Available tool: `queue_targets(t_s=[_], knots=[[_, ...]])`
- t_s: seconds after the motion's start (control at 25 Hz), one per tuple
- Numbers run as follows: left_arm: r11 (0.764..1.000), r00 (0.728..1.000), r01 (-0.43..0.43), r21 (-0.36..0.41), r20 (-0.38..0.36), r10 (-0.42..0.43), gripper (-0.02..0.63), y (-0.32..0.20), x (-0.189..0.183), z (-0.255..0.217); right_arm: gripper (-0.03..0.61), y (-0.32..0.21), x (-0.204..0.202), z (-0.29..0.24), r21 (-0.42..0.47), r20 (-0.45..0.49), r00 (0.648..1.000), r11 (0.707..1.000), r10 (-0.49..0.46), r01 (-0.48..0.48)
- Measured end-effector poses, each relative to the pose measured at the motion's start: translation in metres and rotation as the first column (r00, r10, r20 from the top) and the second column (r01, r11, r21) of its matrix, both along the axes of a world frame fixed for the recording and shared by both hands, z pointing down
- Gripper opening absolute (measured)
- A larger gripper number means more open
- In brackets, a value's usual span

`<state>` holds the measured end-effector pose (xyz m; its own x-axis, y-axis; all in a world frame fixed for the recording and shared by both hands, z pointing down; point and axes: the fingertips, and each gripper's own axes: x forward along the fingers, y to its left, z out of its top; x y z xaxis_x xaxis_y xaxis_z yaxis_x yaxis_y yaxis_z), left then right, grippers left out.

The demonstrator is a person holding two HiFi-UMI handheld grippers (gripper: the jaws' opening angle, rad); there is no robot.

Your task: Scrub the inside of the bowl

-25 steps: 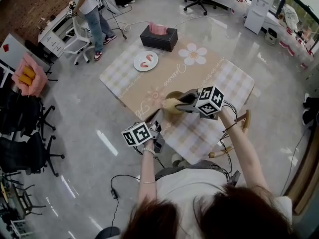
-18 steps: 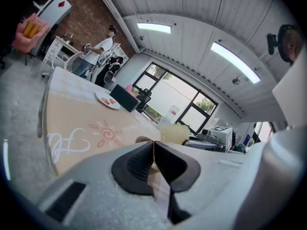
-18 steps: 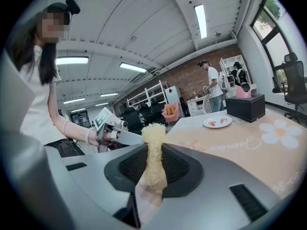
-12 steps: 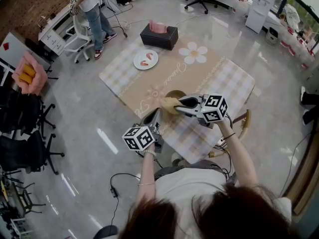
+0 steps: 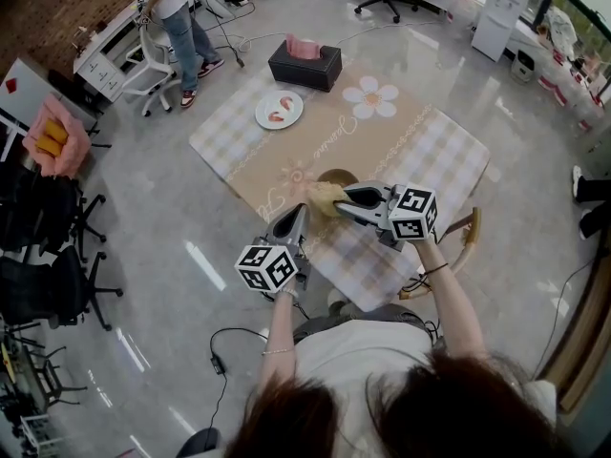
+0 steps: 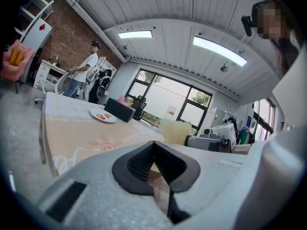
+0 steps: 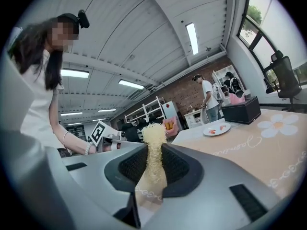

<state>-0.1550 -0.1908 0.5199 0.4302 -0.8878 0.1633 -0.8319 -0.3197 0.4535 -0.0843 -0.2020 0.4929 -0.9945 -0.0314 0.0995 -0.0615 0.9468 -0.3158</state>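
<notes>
A brown bowl [image 5: 336,176] stands on the checked tablecloth [image 5: 382,132] near the table's front edge. My right gripper [image 5: 336,201] is shut on a pale yellow scrubber [image 5: 326,198], which hangs over the bowl's near side. In the right gripper view the scrubber [image 7: 153,147] stands pinched between the jaws [image 7: 153,152]. My left gripper [image 5: 296,212] sits left of the bowl with its jaws together and nothing between them [image 6: 154,150]. From the left gripper view, the scrubber [image 6: 176,131] shows ahead of it. The bowl's inside is mostly hidden.
A white plate [image 5: 279,111] with red food and a black tissue box [image 5: 304,65] sit at the table's far end. A wooden chair [image 5: 456,246] is at the right. A person [image 5: 172,8] stands by a desk far left. Office chairs [image 5: 48,227] line the left.
The left gripper has risen and swung forward, its tip now beside the bowl. The right gripper has shifted slightly toward me with the scrubber still pinched.
</notes>
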Motion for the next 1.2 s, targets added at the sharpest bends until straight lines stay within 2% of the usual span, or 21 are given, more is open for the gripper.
queue_targets(t_s=[0.2, 1.2], knots=[[1.000, 1.000, -0.014, 0.013, 0.024, 0.014, 0.011, 0.000, 0.002, 0.001, 0.078, -0.001, -0.001, 0.000, 0.000, 0.014, 1.000, 1.000, 0.011, -0.011], [0.999, 0.999, -0.002, 0.034, 0.038, 0.001, 0.012, 0.000, -0.003, -0.003, 0.078, -0.001, -0.002, -0.010, 0.009, 0.058, 0.998, 1.000, 0.028, -0.029]])
